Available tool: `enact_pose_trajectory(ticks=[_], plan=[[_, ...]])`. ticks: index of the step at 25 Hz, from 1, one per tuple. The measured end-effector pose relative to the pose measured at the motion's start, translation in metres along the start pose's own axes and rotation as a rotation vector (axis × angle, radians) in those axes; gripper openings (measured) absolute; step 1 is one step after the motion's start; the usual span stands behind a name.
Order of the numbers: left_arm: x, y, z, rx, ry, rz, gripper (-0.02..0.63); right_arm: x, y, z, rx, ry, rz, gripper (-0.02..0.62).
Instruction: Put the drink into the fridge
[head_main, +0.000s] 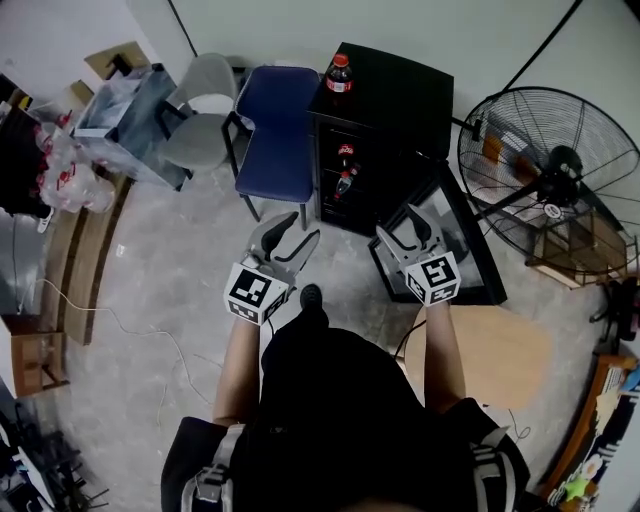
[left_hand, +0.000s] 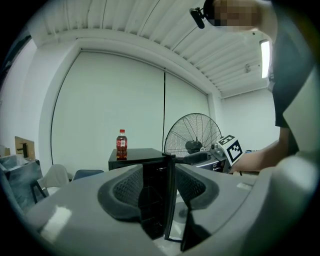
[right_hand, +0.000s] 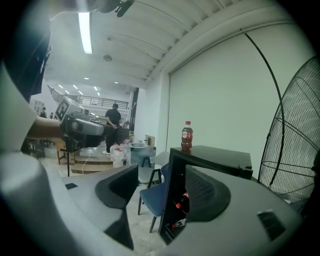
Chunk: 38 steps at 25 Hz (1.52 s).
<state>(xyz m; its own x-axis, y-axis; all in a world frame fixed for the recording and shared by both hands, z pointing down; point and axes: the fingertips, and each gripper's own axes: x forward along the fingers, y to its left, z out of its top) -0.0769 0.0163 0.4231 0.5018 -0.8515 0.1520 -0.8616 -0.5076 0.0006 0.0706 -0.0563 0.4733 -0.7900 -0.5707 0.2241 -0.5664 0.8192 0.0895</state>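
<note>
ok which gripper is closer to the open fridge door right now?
Right. In the head view the right gripper overlaps the fridge door, jaws open. The left gripper is off to the door's left, facing the fridge opening.

Workshop-like hall: bare concrete floor (head_main: 170, 290), big industrial fan (head_main: 548, 165), corrugated ceiling (left_hand: 150, 30), strip light (right_hand: 85, 32).

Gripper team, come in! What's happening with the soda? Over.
Left gripper, right gripper open, empty. Cola bottle on fridge top, untouched. Door open, nothing in the way.
</note>
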Motion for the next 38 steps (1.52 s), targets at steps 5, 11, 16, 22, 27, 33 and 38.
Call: enact_pose_trajectory(ticks=[5,11,16,22,27,33,38], plan=[[0.010,0.023,0.000,-0.002,0.000,-0.022,0.197,0.019,-0.010,0.005,0.008,-0.004,-0.035,0.284],[0.020,0.047,0.002,-0.004,0.005,-0.056,0.195,0.041,-0.015,0.010,0.009,0.004,-0.058,0.282],[0.025,0.066,0.001,0.001,-0.005,-0.086,0.190,0.060,-0.018,0.013,0.009,0.000,-0.085,0.282],[0.031,0.084,0.000,0.003,-0.003,-0.108,0.179,0.073,-0.018,0.018,0.010,-0.008,-0.116,0.282],[0.040,0.090,-0.005,0.006,0.000,-0.131,0.176,0.083,-0.020,0.023,-0.010,-0.018,-0.122,0.284],[0.046,0.092,-0.006,0.008,0.002,-0.150,0.176,0.091,-0.028,0.032,-0.025,-0.032,-0.131,0.282],[0.050,0.101,-0.004,0.004,0.000,-0.140,0.175,0.101,-0.036,0.044,-0.046,-0.037,-0.125,0.282]])
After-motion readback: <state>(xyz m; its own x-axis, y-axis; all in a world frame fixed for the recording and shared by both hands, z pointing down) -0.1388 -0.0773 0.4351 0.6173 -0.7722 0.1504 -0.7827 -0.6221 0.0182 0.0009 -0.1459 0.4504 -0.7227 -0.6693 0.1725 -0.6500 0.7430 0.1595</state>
